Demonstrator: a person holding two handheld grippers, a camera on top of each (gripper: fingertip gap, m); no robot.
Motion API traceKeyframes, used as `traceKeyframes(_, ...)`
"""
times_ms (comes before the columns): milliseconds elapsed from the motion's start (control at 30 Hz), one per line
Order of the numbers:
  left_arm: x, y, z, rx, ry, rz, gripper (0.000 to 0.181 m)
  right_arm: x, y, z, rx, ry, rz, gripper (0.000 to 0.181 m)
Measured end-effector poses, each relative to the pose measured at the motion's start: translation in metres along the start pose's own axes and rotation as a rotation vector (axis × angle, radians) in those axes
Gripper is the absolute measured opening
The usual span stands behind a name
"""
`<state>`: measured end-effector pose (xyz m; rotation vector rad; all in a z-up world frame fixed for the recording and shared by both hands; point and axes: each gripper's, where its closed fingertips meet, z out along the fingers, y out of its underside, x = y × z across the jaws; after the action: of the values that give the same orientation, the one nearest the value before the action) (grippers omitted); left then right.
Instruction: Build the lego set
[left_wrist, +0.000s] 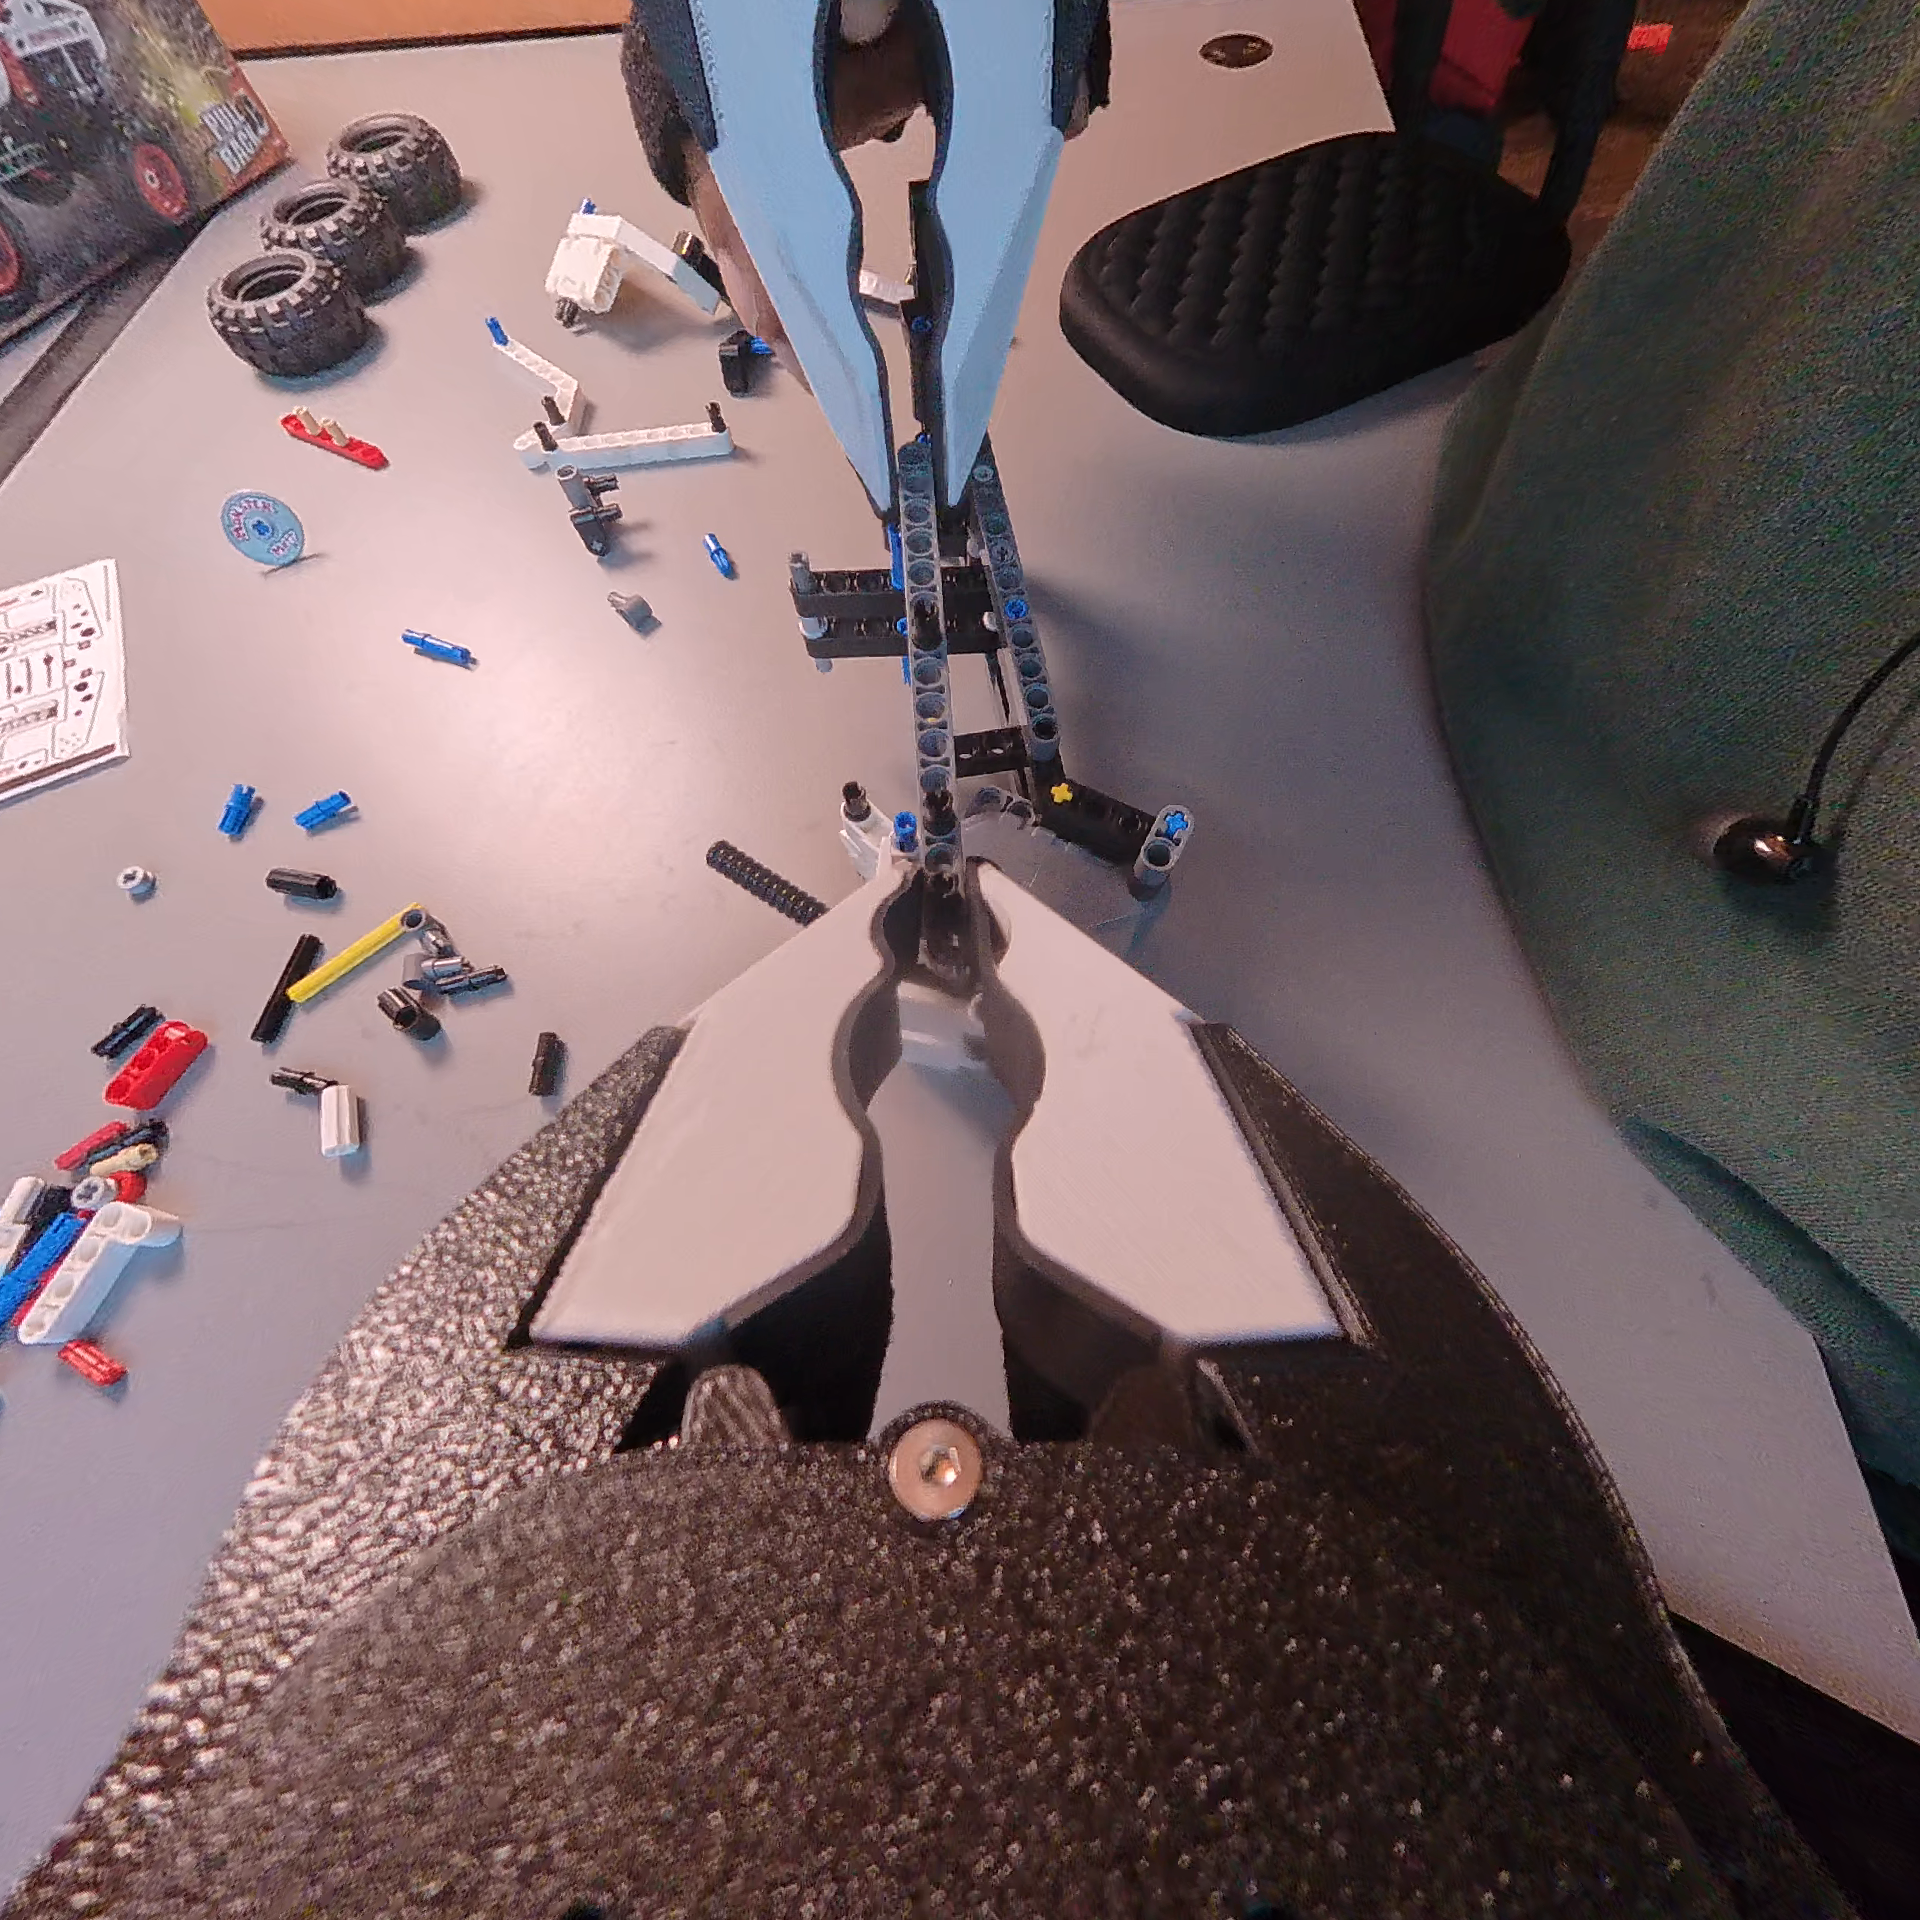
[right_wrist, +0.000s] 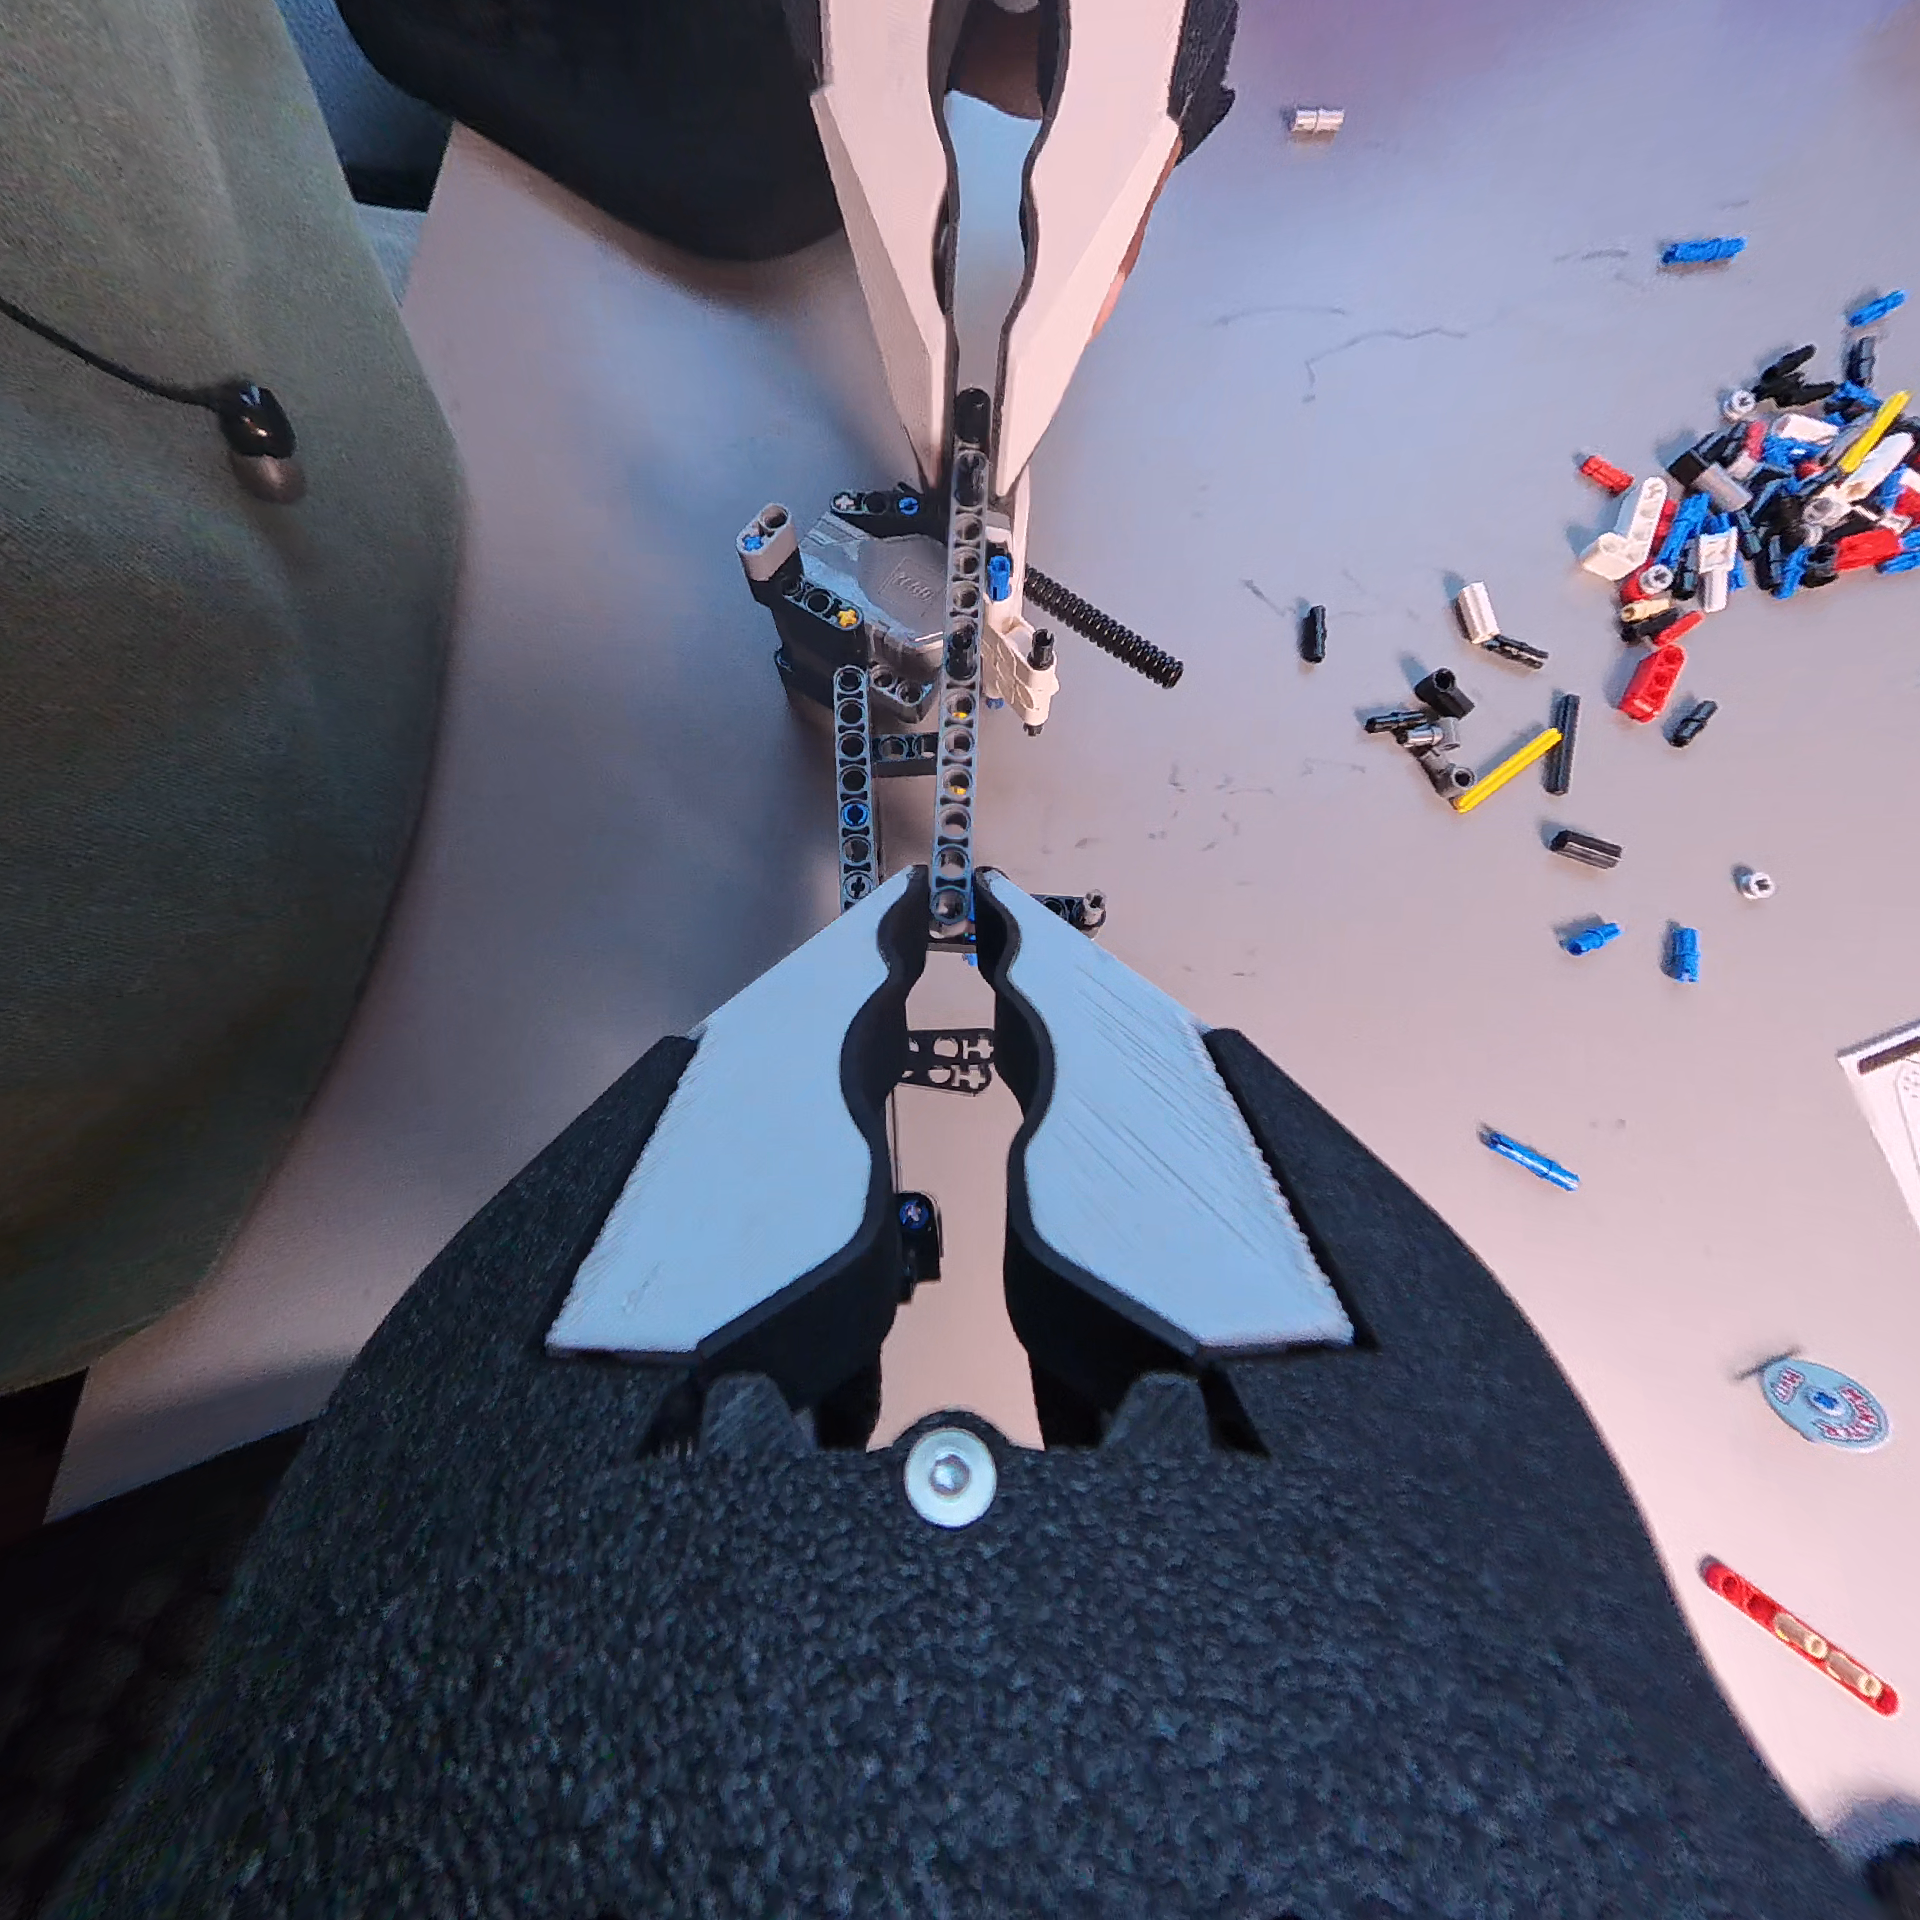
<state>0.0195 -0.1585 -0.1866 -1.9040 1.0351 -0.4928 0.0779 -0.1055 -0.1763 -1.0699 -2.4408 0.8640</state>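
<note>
Left tongs (left_wrist: 943, 883), right tongs (right_wrist: 951, 883), both pinching one holed grey beam (left_wrist: 928, 665) (opposite ends)

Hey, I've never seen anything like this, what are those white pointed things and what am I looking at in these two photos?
These are two handheld grabbing tools; a person holds one in each hand. Each tool carries a camera looking along its own two white fingers, so each photo shows its own tool at the bottom and the other one at the top.

In the left wrist view, the left gripper pinches one end of a long grey beam, part of a half-built frame. In the right wrist view, the right gripper pinches the other end.

On the grey table lie loose pieces, three tyres, a white subassembly, a black spring, a sticker sheet and the box. The green cloth at the side is the person's clothing.
</note>
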Motion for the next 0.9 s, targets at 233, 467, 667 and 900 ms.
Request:
traceKeyframes(233,-0.014,-0.004,-0.012,0.043,-0.051,-0.047,0.007,0.012,-0.021,-0.040,0.089,0.038,-0.001,0.028)
traceKeyframes(467,-0.015,-0.006,-0.013,0.047,-0.069,-0.081,0.007,0.030,-0.019,-0.029,0.082,-0.010,-0.039,0.023)
traceKeyframes(667,-0.006,0.000,-0.010,0.040,-0.061,-0.106,0.007,0.018,-0.009,-0.006,0.107,-0.121,-0.011,0.022)
traceKeyframes(900,0.003,0.008,-0.005,-0.008,-0.022,-0.089,0.007,0.006,-0.003,0.000,0.124,-0.122,0.026,0.020)
